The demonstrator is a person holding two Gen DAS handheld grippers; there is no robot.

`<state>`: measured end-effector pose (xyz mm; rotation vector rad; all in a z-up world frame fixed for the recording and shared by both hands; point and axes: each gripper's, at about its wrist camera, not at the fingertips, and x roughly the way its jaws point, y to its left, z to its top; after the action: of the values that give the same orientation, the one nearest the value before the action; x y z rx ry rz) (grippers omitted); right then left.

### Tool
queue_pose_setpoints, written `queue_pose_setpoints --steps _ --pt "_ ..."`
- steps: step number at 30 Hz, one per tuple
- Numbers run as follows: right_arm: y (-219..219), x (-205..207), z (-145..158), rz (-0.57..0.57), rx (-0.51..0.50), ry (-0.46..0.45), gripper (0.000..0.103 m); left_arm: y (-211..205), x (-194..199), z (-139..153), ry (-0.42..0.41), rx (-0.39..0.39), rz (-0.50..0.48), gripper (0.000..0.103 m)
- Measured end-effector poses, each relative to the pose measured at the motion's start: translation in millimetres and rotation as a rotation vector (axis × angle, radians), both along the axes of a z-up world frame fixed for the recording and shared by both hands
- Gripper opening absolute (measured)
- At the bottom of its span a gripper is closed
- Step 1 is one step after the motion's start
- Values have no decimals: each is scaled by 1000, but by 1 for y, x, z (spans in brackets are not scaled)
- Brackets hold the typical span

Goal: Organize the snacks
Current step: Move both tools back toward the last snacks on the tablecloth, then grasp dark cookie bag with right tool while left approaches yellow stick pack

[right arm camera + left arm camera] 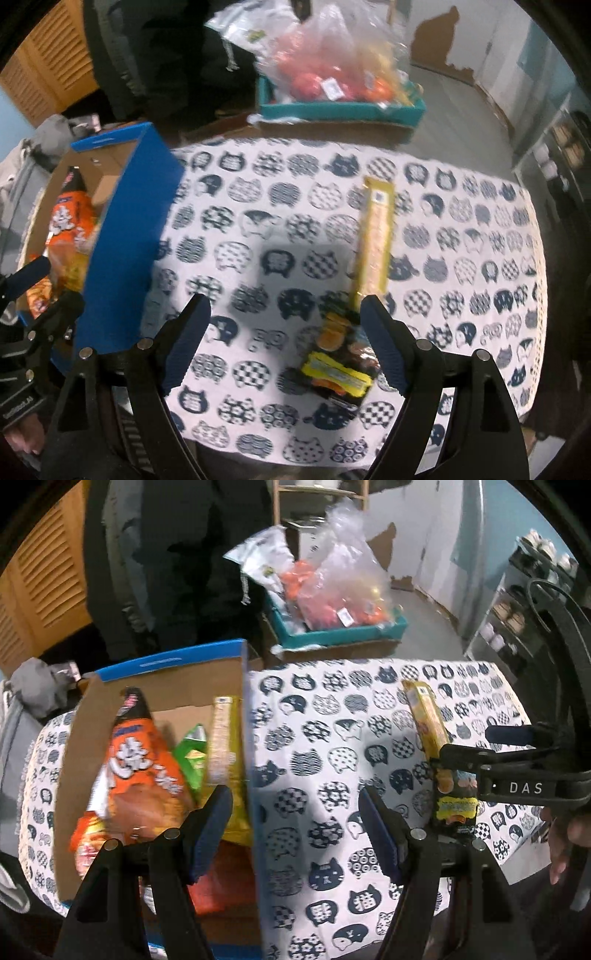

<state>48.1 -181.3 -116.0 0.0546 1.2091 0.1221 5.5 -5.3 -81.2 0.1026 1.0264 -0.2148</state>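
My right gripper is wide open and holds nothing, my left gripper too, and the long yellow snack pack in the middle of the cat tablecloth looks light and crinkly, so I think I should pinch its thin middle.

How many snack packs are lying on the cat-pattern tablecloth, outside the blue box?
2. A long yellow pack lies on the cloth right of the blue box. A black and yellow pack lies just nearer, between the right gripper's open fingers. Others may be hidden.
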Motion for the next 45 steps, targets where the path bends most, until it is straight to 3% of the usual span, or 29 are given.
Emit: queue_pose_setpoints --steps 11,23,29,30,34,45 --pt "-34 -9 -49 -104 -39 110 82 -37 7 -35 80 9 -64 72" --pt "-39 -10 -97 -155 -83 204 82 -50 19 -65 120 36 -73 72" --pt "-41 -8 -116 -169 -37 236 82 -55 25 -72 134 37 -75 72" --pt "-42 -10 -118 -169 -27 235 82 -56 26 -73 139 36 -72 72" --pt "-48 -12 -116 -139 -7 216 62 -63 29 -73 139 31 -75 72" --pt "-95 -10 -84 -143 6 129 59 -97 34 -73 151 24 -107 72"
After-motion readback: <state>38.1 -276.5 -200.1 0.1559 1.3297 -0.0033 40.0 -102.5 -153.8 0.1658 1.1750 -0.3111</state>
